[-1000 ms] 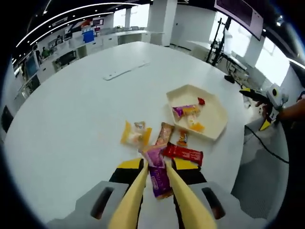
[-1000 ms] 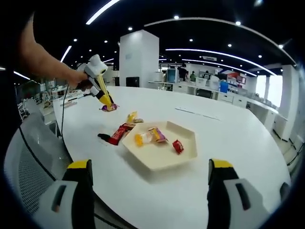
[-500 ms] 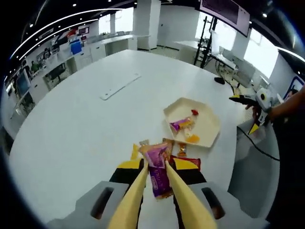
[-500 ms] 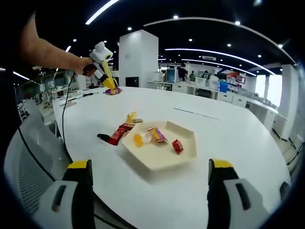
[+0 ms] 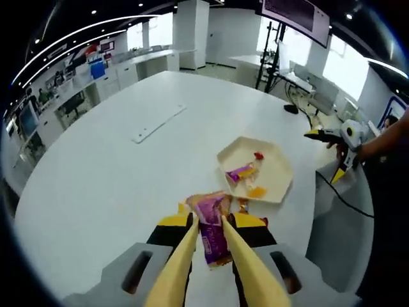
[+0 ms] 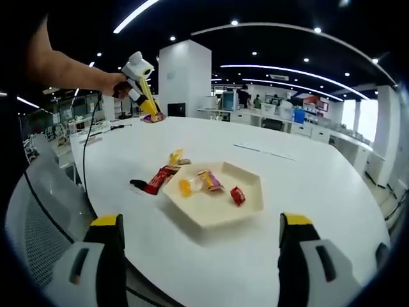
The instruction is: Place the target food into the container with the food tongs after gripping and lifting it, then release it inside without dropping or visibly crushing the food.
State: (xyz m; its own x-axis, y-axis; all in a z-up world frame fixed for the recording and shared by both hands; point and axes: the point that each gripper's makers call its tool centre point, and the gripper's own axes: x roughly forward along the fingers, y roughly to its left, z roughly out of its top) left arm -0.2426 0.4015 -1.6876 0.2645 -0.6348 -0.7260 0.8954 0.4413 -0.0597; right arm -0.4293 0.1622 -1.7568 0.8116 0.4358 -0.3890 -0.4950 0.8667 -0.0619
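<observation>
In the right gripper view we see our left claw (image 6: 152,115) raised at 10 o'clock above the white worktop (image 6: 307,185), its yellow tongs clenched on the purple snack packet (image 6: 152,118). Loose packets (image 6: 160,178) lie at 9 o'clock of the hexagonal tray (image 6: 246,206), which holds three snacks. Our right claw (image 6: 201,240) is released, its jaws wide apart at 6 o'clock.

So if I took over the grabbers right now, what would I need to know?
Left gripper: yellow tongs shut on the purple snack packet, lifted above the white table.
Right gripper: open, holding nothing.
The cream hexagonal tray already holds three snacks; the red packet and yellow packet lie on the table beside it.
Left to do: carry the purple packet over the tray and release it gently.
</observation>
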